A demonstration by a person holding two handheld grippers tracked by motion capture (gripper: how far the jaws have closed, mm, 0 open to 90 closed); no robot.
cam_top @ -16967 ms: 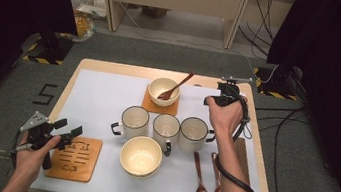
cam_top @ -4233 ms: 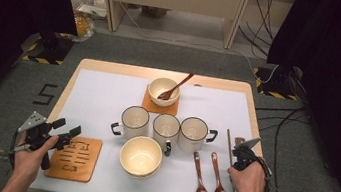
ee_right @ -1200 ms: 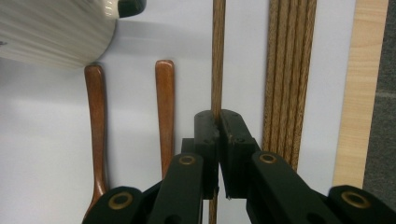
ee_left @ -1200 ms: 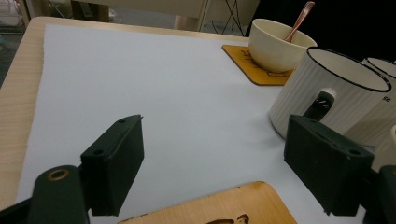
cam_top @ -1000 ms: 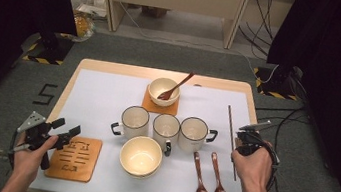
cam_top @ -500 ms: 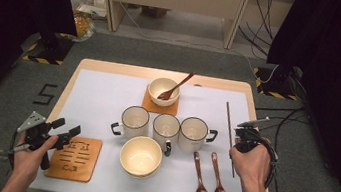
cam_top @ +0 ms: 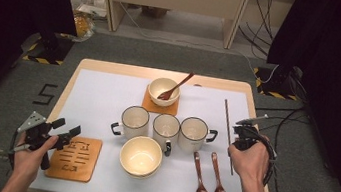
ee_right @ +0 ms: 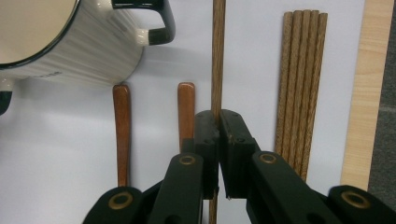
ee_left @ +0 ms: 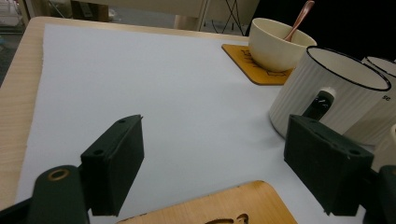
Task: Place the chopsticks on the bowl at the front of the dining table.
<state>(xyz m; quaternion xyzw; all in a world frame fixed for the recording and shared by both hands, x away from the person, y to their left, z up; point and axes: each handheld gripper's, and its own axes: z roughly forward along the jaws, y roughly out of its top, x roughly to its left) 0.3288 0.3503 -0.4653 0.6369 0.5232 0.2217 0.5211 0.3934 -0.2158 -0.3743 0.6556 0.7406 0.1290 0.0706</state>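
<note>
Since the earlier frame our right gripper lifted one chopstick, jaws clamped on it, beside the right mug. Our left gripper has its jaws apart above the coaster.

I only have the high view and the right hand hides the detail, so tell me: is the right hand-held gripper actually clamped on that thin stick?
Observer: Yes. The right gripper view shows the right hand-held gripper shut on a single chopstick.
Operator: Any other chopsticks around?
Observer: Four more chopsticks lie side by side on the table, to its right in that view.
Operator: And the left one?
Observer: The left hand-held gripper is open, with nothing between its jaws.
</note>
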